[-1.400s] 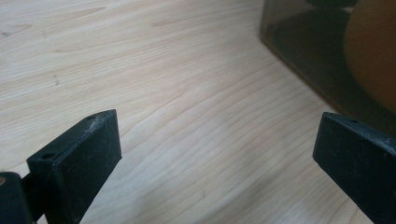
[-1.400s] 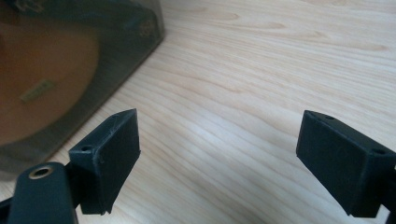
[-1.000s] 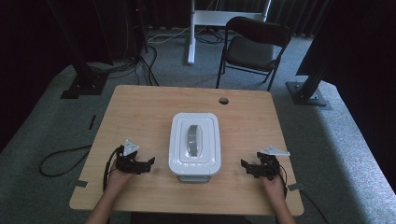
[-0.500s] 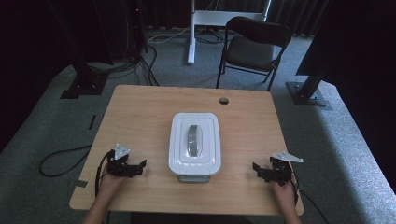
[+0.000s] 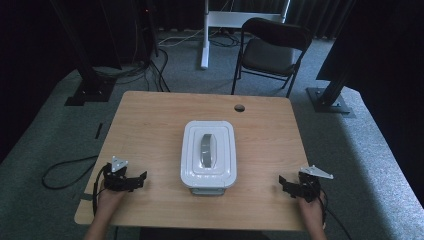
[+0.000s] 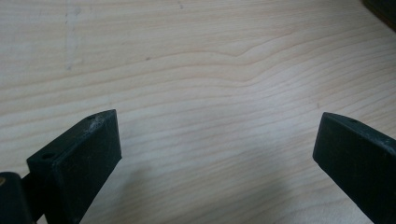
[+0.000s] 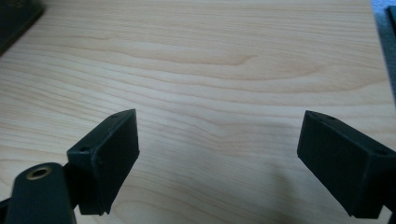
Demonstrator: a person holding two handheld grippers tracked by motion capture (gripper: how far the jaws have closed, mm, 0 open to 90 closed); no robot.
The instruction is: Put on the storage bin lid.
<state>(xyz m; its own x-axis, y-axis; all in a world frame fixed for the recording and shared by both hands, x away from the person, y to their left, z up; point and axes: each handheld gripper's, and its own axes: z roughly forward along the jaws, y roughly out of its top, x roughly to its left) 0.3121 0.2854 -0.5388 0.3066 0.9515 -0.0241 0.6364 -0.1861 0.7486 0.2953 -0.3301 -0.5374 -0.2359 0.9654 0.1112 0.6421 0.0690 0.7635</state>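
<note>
The white lidded container (image 5: 208, 155) is being carried by the wooden counter (image 5: 150, 120) near its middle, a little toward the person's edge, with a grey handle (image 5: 207, 150) lying along its lid. The left hand-held gripper (image 5: 140, 178) is being held released at the counter's near left, well apart from the container, its jaws being kept wide over bare wood. The right hand-held gripper (image 5: 284, 184) is being held released at the near right, likewise apart from the container, with nothing between its jaws. Beyond the counter, a dark chair (image 5: 272, 47) is being shown on the grey floor.
</note>
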